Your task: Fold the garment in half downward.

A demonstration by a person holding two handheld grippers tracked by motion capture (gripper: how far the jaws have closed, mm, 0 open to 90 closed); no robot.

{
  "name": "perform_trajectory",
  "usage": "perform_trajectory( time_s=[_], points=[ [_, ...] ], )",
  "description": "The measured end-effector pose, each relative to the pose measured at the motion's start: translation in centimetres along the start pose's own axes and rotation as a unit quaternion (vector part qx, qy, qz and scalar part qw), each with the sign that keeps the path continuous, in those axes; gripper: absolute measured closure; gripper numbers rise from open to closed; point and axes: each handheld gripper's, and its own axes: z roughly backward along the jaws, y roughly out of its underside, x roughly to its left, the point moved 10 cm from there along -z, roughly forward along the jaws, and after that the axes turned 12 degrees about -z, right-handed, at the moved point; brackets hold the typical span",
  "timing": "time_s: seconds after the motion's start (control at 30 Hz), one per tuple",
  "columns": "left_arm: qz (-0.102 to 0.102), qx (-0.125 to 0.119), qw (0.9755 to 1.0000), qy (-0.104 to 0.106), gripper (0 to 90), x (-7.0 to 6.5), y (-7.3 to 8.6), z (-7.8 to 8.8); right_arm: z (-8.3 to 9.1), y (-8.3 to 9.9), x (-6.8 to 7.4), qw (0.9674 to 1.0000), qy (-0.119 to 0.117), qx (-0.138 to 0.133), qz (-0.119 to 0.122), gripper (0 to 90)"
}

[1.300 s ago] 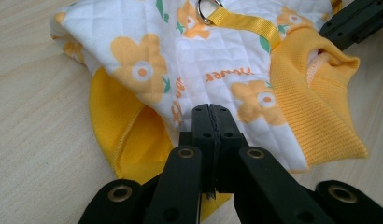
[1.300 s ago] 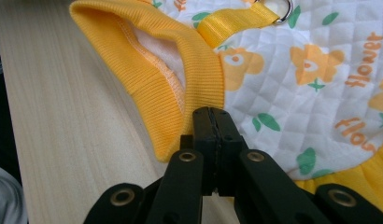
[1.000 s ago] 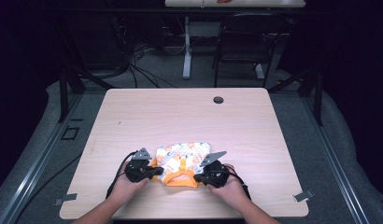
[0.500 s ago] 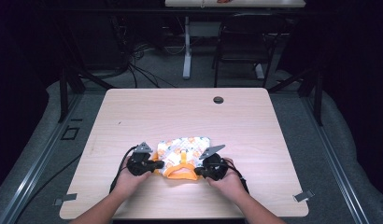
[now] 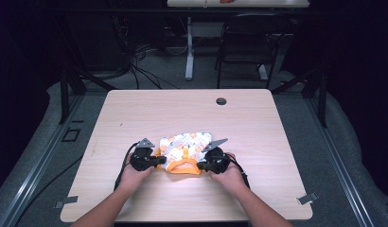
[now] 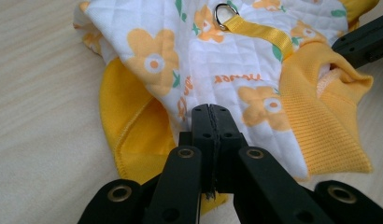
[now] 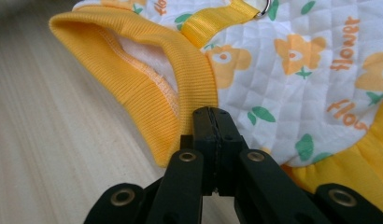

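From the high view, a person is leaning both forearms onto a light wooden table (image 5: 258,118), working a small quilted pet garment (image 5: 185,146) that is lying near the table's front edge, white with orange flowers and yellow ribbed trim. The left gripper (image 5: 156,160) is meeting the garment's left side and the right gripper (image 5: 201,165) its right side, the cloth bunched between them; a round cable port (image 5: 221,101) is sitting well apart toward the far edge. In the left gripper view, the left gripper (image 6: 211,116) is showing its jaws pressed together at the quilted fabric's near edge, beside a yellow sleeve opening (image 6: 129,130), though whether cloth is actually caught between them cannot be told. A metal D-ring (image 6: 223,13) on a yellow webbing strap (image 6: 262,33) is lying across the garment's back. In the right gripper view, the right gripper (image 7: 211,119) is likewise showing jaws closed flat together at the seam where the yellow ribbed collar (image 7: 147,79) is meeting the floral panel. By the look of it, the step in hand is taking hold of both sides to spread or fold the garment; the next move is calling for both grips to be confirmed firm, then an even, matched pull so neither edge slips free.
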Motion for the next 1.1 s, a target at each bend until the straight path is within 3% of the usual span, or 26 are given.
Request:
perform_trajectory(
  time_s=[0.5,0.67,0.8,0.9,1.1],
  points=[
    [0.029,-0.019,0.9993,-0.009,90.0,1.2,-0.6,-0.6,-0.7,-1.6,-1.4,0.9997,0.016,-0.007,-0.014,89.8],
    [0.024,-0.021,0.9994,-0.013,89.7,1.0,-0.7,-0.3,-0.4,-1.7,-1.3,0.9997,0.017,-0.008,-0.014,88.1],
    [0.028,-0.029,0.9991,-0.015,89.1,1.0,-1.1,0.6,0.5,-2.0,-0.8,0.9996,0.014,-0.021,-0.009,87.9],
    [0.014,-0.028,0.9993,-0.021,89.2,0.9,-1.1,1.5,1.4,-2.0,-0.4,0.9995,0.010,-0.029,-0.003,87.7],
    [0.012,-0.046,0.9987,-0.020,88.3,0.6,-1.2,3.5,3.4,-1.8,0.0,0.9989,0.021,-0.041,0.013,87.3]
  ],
)
